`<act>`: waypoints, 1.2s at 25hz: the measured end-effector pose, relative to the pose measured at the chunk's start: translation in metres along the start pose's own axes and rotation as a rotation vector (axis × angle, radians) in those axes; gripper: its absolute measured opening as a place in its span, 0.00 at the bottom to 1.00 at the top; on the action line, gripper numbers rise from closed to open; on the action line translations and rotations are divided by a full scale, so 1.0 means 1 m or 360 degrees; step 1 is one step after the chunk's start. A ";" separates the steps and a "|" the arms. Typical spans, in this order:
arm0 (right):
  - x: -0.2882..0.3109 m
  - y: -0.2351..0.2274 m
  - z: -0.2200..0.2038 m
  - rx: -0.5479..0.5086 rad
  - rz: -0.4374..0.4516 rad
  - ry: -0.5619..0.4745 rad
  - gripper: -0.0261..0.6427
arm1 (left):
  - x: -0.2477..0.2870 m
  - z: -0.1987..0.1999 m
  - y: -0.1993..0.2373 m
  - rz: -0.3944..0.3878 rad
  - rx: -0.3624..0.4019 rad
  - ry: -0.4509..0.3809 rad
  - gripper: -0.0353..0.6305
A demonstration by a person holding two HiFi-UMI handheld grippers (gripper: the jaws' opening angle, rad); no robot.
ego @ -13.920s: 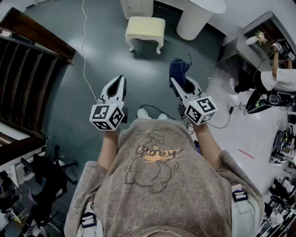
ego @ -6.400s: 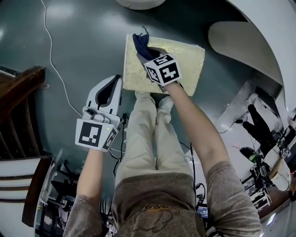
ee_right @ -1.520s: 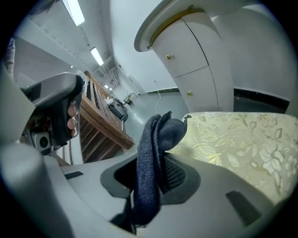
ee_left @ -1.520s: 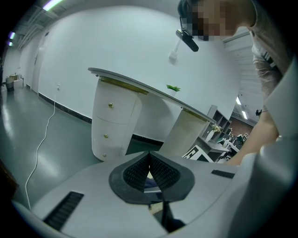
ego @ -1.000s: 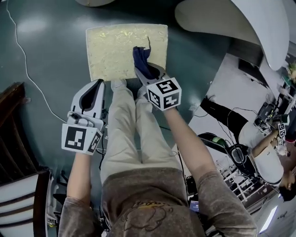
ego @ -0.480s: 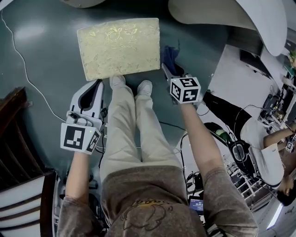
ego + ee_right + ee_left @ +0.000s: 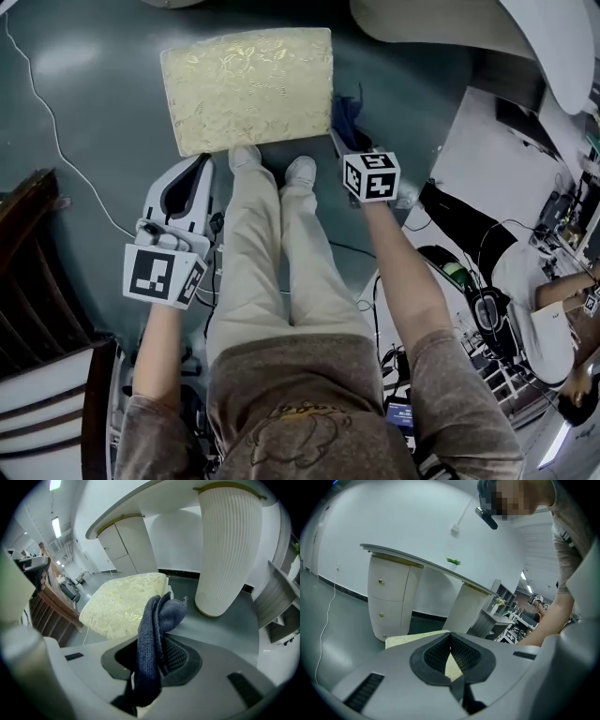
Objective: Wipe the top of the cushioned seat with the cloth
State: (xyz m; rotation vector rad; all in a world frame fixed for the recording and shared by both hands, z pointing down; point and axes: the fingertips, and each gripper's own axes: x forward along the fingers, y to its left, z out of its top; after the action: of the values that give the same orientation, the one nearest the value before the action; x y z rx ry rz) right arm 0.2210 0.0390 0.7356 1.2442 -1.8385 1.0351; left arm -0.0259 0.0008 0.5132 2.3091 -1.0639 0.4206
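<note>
The right gripper has its fingers clenched on the dark blue cloth. In the right gripper view the cloth runs as a bunched, folded band up through the narrow gap between the two black ribbed pads. Its loose folds stand above the fingertips, and a tail hangs down toward the gripper's body.

In the head view the cloth is off the cushioned seat. It lies just beside the seat's right edge near the front corner, over the dark floor. Whether it brushes the seat's side cannot be told. The seat's pale yellow patterned top lies bare, with the cloth nowhere on it. From the right gripper view the seat sits left of and beyond the cloth, and a ribbed white pedestal rises to the seat's right.

The left gripper hovers below the seat's front left corner, apart from it. Its fingers are drawn together at the tips with nothing between them. Only a thin wedge of the seat shows through the slit behind them.

The person's shoes stand at the seat's front edge, between the two grippers.
</note>
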 end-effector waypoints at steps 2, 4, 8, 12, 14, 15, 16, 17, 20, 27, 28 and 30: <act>-0.001 0.005 -0.003 -0.0011 0.0018 0.0007 0.21 | -0.002 -0.001 0.002 0.0008 0.0001 0.0005 0.08; -0.001 0.010 -0.006 -0.0036 0.0037 0.0018 0.21 | -0.004 -0.003 0.006 0.0018 0.0003 0.0011 0.08; -0.002 0.022 -0.006 -0.0072 0.0070 0.0022 0.21 | -0.009 -0.004 0.012 0.0042 -0.0006 0.0013 0.08; 0.000 0.032 -0.004 -0.0066 0.0078 0.0007 0.21 | -0.012 -0.006 0.015 0.0061 -0.0020 -0.0002 0.08; 0.001 0.038 -0.004 -0.0064 0.0089 -0.0001 0.21 | -0.014 -0.008 0.014 0.0066 -0.0025 -0.0008 0.08; 0.001 0.043 -0.004 -0.0076 0.0106 -0.0006 0.21 | -0.015 -0.009 0.015 0.0069 -0.0029 -0.0012 0.08; 0.002 0.050 -0.003 -0.0097 0.0132 -0.0009 0.21 | -0.016 -0.009 0.015 0.0072 -0.0033 -0.0015 0.08; 0.002 0.057 -0.003 -0.0119 0.0158 -0.0009 0.21 | -0.017 -0.010 0.015 0.0075 -0.0037 -0.0018 0.08; 0.006 0.077 -0.002 -0.0151 0.0211 -0.0008 0.21 | -0.020 -0.012 0.016 0.0087 -0.0053 -0.0022 0.08; 0.025 0.136 0.001 -0.0232 0.0381 0.0002 0.21 | -0.031 -0.018 0.025 0.0143 -0.0080 -0.0038 0.08; 0.028 0.144 0.002 -0.0241 0.0402 0.0005 0.21 | -0.034 -0.018 0.027 0.0155 -0.0085 -0.0040 0.08; 0.032 0.156 0.003 -0.0263 0.0444 0.0005 0.21 | -0.039 -0.019 0.030 0.0184 -0.0095 -0.0044 0.08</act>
State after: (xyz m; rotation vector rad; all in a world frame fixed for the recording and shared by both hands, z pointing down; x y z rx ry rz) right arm 0.0633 0.0588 0.7242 0.9071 -2.0906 1.0040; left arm -0.0751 0.0197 0.5201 2.2144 -1.2115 0.3975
